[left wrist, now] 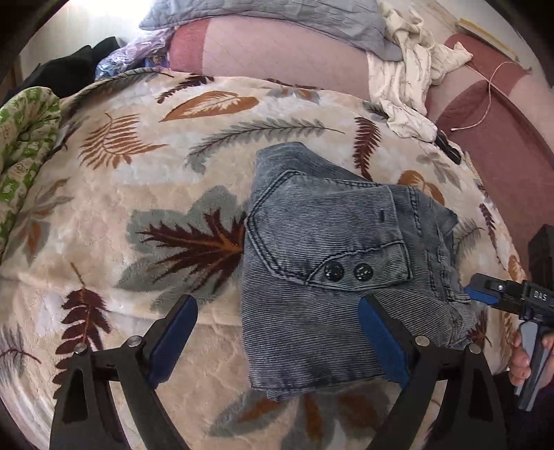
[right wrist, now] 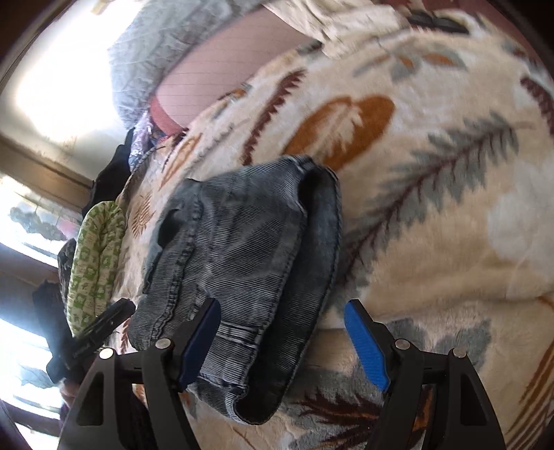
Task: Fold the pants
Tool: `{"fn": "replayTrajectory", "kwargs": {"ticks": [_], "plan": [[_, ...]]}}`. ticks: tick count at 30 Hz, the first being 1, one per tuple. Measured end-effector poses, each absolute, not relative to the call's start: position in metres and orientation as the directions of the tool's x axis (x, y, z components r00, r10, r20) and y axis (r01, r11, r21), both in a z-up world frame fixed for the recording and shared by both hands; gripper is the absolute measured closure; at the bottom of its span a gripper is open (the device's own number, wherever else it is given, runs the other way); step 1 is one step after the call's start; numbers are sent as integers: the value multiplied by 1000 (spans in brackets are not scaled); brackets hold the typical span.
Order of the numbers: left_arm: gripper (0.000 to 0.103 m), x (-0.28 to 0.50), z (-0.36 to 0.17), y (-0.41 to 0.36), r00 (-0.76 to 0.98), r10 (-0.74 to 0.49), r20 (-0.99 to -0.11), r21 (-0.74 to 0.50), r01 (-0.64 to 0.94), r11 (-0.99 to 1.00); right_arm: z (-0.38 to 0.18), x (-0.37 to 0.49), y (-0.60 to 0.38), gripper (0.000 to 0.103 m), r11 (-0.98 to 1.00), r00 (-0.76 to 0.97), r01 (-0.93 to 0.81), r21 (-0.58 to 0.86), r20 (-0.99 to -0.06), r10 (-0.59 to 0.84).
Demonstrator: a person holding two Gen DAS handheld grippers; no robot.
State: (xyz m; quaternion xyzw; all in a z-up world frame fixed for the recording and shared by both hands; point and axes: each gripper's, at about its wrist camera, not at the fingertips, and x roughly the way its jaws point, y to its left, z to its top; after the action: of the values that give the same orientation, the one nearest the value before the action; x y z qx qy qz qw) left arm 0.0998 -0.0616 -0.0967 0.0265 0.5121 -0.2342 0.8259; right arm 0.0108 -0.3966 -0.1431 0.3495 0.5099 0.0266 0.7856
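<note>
the grey-blue ribbed denim pants (left wrist: 332,263) lie folded into a compact bundle on the cream plush blanket printed with brown and grey leaves (left wrist: 145,145), toward the blanket's near edge and right of its middle, with a pocket flap bearing 2 dark snap buttons (left wrist: 348,270) facing up. the left gripper (left wrist: 277,332) hangs low over the bundle's near end, its blue-padded jaws spread wide and gripping nothing; 1 pad overlaps the denim, the other is over bare blanket. the right gripper (right wrist: 282,332) is likewise wide open and empty, at the bundle's right side, where stacked layers and a hem show. both seem placed to straddle an edge, probably to press or tidy the stack, so the folding looks close to done. beyond the blanket's far edge a crumpled cream cloth (left wrist: 408,69) and a grey quilted cover (left wrist: 277,17) lie on the pink bed.
</note>
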Motion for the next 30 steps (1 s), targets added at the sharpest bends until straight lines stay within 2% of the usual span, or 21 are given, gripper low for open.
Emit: {"fn": "replayTrajectory", "kwargs": {"ticks": [7,12,16,22,25,27,30], "plan": [[9,117,-106,-66,258,-451,-854,-313,439,842,-156,14,-397,23,679,473,328,657,-736,484],[9,130,-119,-67,205,-451,-869,-347,398,849,-158,20,-392,17,670,482,322,669,-725,492],[9,134,-123,-77,176,-460,-870,-355,424,833,-159,29,-385,10,663,495,325,674,-719,488],[9,138,-128,-84,158,-472,-867,-373,422,826,-158,47,-371,9,700,517,302,647,-728,450],[9,139,-129,-82,156,-491,-857,-393,417,820,-158,53,-365,9,709,533,276,648,-718,448],[9,138,-129,-82,169,-495,-852,-392,419,819,-165,59,-355,21,687,512,243,685,-692,509],[10,136,-129,-83,183,-490,-852,-379,429,820,-166,63,-339,25,753,507,225,619,-734,452]]}}
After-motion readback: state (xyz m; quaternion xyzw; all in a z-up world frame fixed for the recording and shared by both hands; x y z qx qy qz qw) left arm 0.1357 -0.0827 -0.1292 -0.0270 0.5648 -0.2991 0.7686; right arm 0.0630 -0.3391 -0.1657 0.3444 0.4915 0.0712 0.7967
